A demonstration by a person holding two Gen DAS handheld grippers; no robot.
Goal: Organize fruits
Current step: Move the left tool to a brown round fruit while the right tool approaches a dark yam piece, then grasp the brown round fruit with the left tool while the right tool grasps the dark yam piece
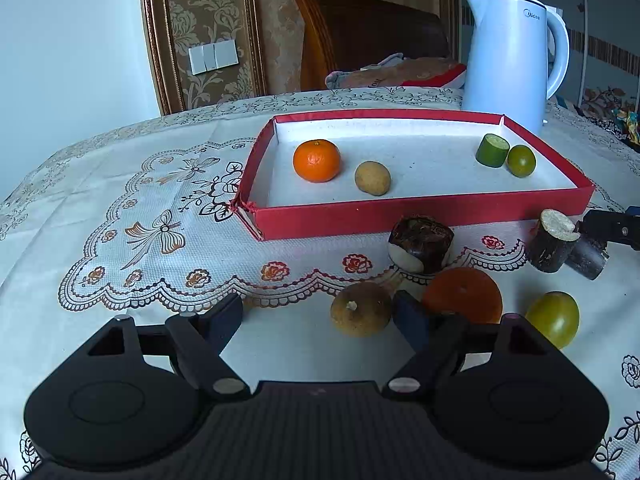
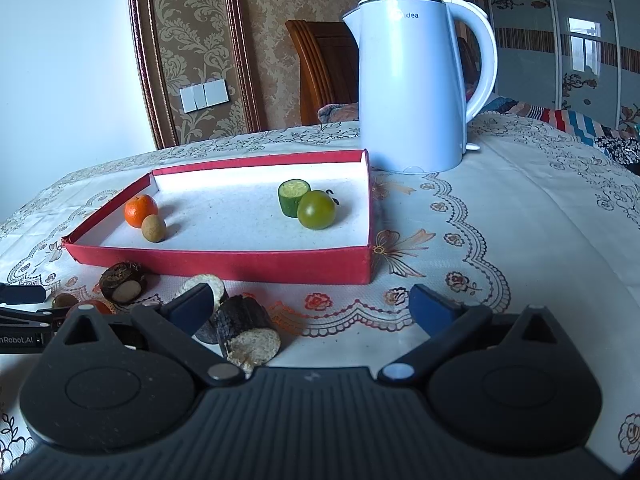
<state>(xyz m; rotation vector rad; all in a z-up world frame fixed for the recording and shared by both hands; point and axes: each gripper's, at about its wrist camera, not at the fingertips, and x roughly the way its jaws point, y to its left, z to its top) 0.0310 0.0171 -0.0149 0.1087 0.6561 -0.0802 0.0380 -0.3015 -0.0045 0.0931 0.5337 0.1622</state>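
Here the left tool (image 1: 318,322) sits low over the tabletop (image 1: 120,320) with its jaws spread wide and nothing between them. Just beyond its fingertips lies a brown round fruit (image 1: 360,309), and beside that, partly behind the right fingertip, an orange (image 1: 466,294). A yellow-green fruit (image 1: 554,318) rests further to the right. Behind the orange stands a dark peeled chunk (image 1: 420,245), close to the front wall of the red tray (image 1: 420,212).

The right tool (image 2: 308,306) is likewise spread and holds nothing. Two dark cane pieces (image 2: 246,330) lie by its left fingertip, one leaning against the other; whether the fingertip touches them cannot be told.

Inside the tray, a tangerine (image 1: 317,160) and a small brown fruit (image 1: 372,178) sit near the left end, apart from each other in the left view. Near the right end, a green cucumber piece (image 2: 293,197) stands upright with a green round fruit (image 2: 316,209) right against it.

Beyond the tray a white kettle (image 2: 412,88) stands on the lace cloth (image 2: 500,220). Farther back are a wooden chair (image 1: 360,32) and patterned wallpaper with a light switch (image 2: 204,94).
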